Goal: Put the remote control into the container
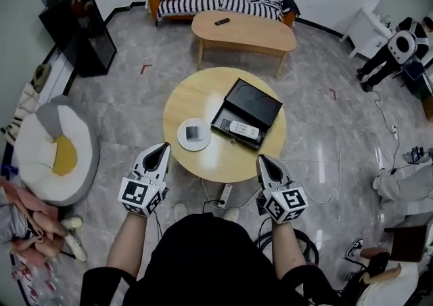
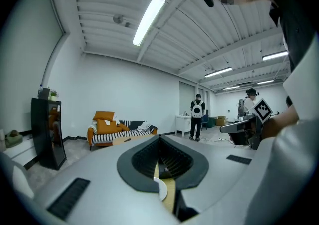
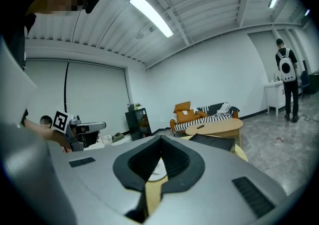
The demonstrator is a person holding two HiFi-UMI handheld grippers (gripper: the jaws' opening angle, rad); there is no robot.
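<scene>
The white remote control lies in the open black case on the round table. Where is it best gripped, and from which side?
Grip the remote control across its narrow middle, coming from straight above. It lies flat in the black case, whose walls would probably block a level approach; its long edges look reachable for jaws from above.

Two pale wooden tables stand here, one round and one oblong: the round one bears one open black box by its right edge, one white remote control inside, and one white round dish near its front edge, and the oblong one bears one small dark remote.
</scene>
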